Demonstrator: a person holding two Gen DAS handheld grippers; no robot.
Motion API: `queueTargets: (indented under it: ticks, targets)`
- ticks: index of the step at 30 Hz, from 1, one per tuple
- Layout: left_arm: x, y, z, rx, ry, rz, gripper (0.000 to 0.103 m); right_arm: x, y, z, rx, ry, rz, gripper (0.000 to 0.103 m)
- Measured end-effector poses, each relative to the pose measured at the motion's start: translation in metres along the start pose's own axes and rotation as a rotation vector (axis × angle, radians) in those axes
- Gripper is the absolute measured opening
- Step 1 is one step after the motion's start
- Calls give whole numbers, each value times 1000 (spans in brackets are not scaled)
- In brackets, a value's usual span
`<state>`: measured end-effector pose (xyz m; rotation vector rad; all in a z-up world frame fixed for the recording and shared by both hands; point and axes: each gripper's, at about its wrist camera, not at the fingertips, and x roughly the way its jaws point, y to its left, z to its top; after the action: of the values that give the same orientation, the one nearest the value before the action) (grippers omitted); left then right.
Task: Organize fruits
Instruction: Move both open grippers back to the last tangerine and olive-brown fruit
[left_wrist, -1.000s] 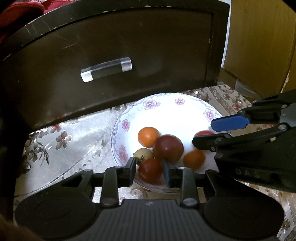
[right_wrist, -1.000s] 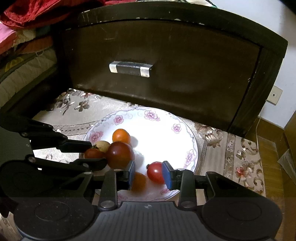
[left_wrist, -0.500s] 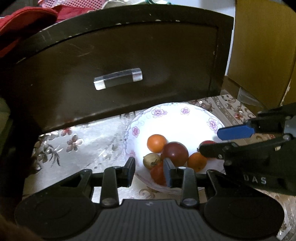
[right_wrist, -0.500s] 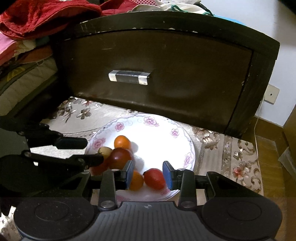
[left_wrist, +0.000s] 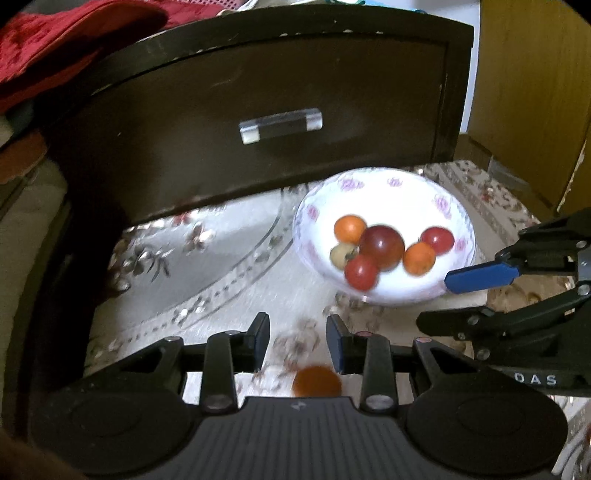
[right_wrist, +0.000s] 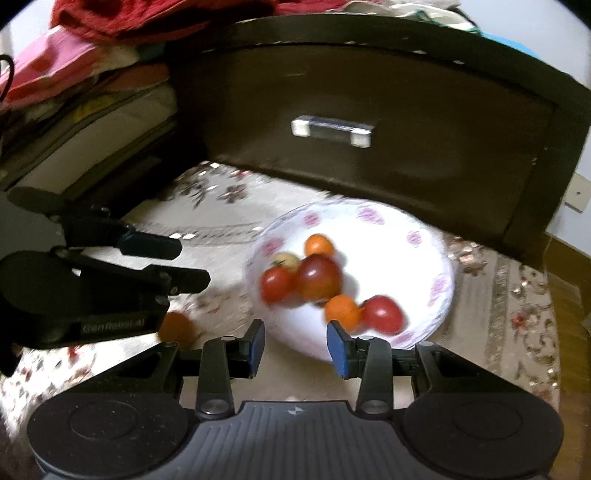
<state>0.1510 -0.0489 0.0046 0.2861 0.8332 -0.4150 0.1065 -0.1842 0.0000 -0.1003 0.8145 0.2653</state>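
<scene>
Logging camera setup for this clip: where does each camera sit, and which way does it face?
Left wrist: rides the left gripper, looking forward and down at the floral tablecloth and the white floral plate of small fruits; its own open fingers show, the right gripper enters at right.
Right wrist: rides the right gripper, facing the plate; its open fingers show, the left gripper at left.
Shared: plate, dark wooden drawer front, loose orange fruit on the cloth.

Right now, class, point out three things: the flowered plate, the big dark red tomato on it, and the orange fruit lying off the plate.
Flowered plate (right_wrist: 424, 236), right wrist view, bare far rim.
Big dark red tomato (right_wrist: 318, 277), right wrist view, its middle.
Orange fruit off the plate (left_wrist: 317, 381), left wrist view, its blurred middle on the tablecloth.
</scene>
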Motion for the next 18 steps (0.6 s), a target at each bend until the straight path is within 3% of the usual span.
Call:
queueTargets:
  ticks: [9,18]
  targets:
    - [-5,7,-23,9,44,-19,40,19,25,-11,-70,75,73,34]
    - [3,7,-27,16,69,-36,40,39,29,-8,-69,91,110,32]
